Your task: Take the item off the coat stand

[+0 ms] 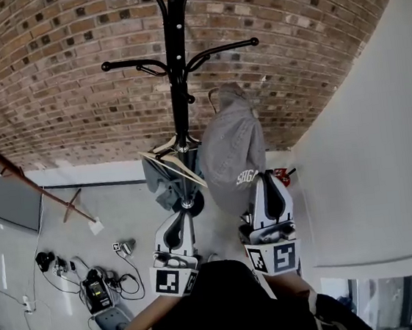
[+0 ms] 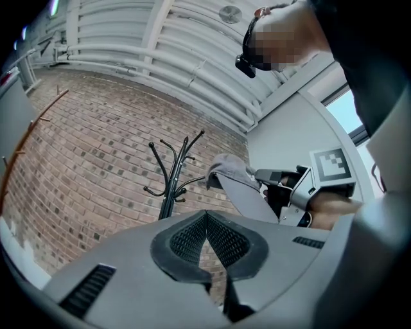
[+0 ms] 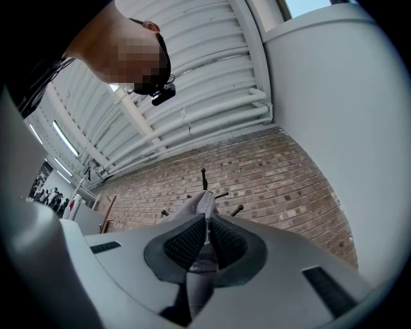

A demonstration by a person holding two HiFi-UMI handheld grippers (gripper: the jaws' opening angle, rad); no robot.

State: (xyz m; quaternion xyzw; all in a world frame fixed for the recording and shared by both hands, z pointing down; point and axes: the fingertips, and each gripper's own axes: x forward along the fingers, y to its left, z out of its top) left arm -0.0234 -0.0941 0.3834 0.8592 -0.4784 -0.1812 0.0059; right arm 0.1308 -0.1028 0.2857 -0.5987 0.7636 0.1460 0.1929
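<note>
From where I stand, the coat stand (image 1: 179,89) rises at twelve o'clock, with the brick wall (image 1: 49,82) behind it. The cap (image 1: 234,150) sits just right of the pole, at about one o'clock. Its lower edge is pinched between the fingers (image 3: 183,243) of the right gripper (image 1: 266,177) below it. The left gripper (image 1: 179,219) is beside that one at seven o'clock, apart from the cap. A hanger (image 1: 172,161) sits on the pole, left of the cap. Cables and devices (image 1: 94,288) lie on the floor (image 1: 122,207) at eight o'clock, and a plain wall (image 1: 381,140) stands at three.

One coat stand (image 1: 177,90), one grey cap (image 1: 232,150), perhaps one wooden hanger (image 1: 172,161), two tongs (image 1: 184,213) (image 1: 267,179).
</note>
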